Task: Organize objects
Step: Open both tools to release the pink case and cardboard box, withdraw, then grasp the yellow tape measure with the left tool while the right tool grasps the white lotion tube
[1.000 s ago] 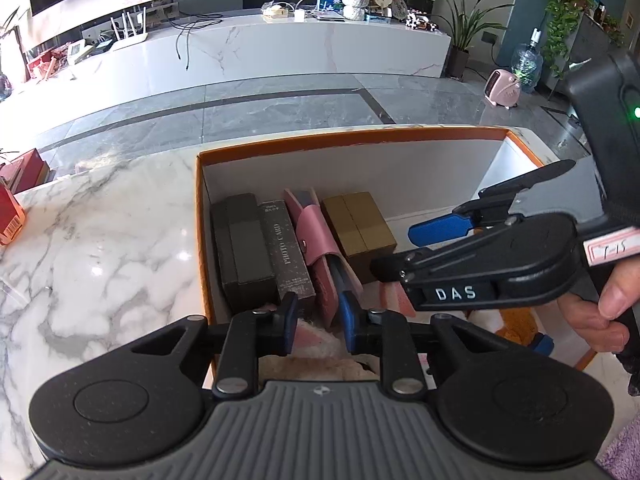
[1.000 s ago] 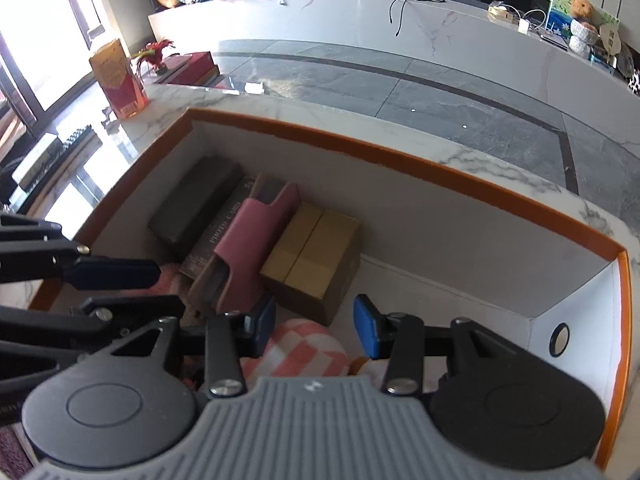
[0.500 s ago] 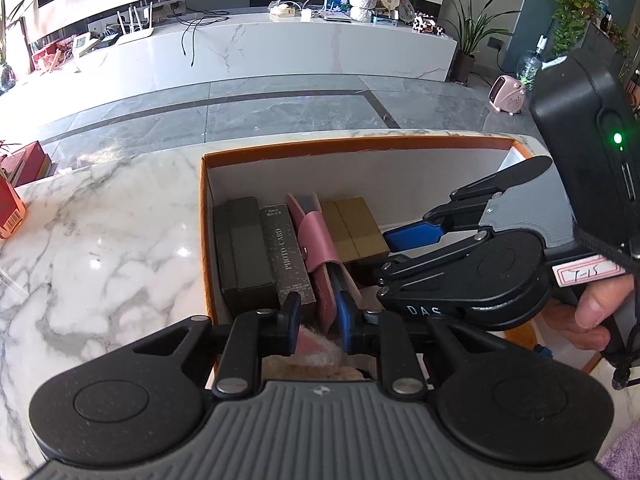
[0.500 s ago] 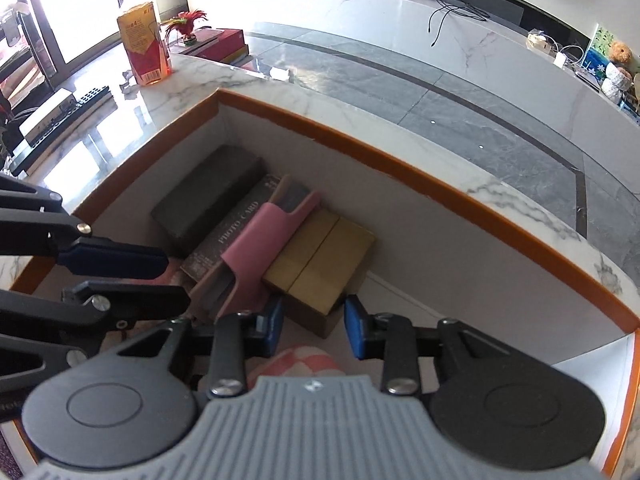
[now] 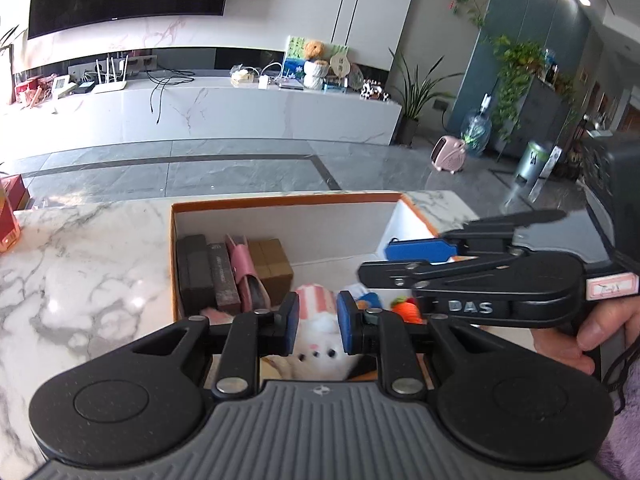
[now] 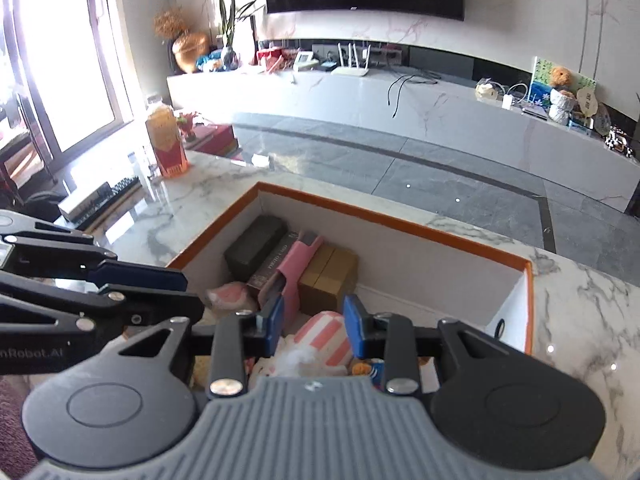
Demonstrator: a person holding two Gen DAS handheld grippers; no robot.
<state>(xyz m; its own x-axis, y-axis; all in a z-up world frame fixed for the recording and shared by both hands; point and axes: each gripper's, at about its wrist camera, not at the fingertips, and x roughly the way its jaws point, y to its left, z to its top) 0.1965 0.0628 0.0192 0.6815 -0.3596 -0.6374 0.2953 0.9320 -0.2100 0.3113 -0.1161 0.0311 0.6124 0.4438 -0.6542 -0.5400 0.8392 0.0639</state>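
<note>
The fluffy white-and-pink striped plush toy (image 5: 316, 312) looks soft and light. Both the left gripper (image 5: 318, 322) and the right gripper (image 6: 313, 330) seem narrowly closed on its top, at 6 o'clock in the orange-rimmed white box (image 5: 280, 199).

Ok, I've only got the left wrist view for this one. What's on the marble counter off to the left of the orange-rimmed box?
Observer: An orange-red carton stands upright near the far corner of the counter, well clear of the box.
Reviewer: And the box's right end wall, anything on it?
Observer: Yes, it has a small dark round hole.
</note>
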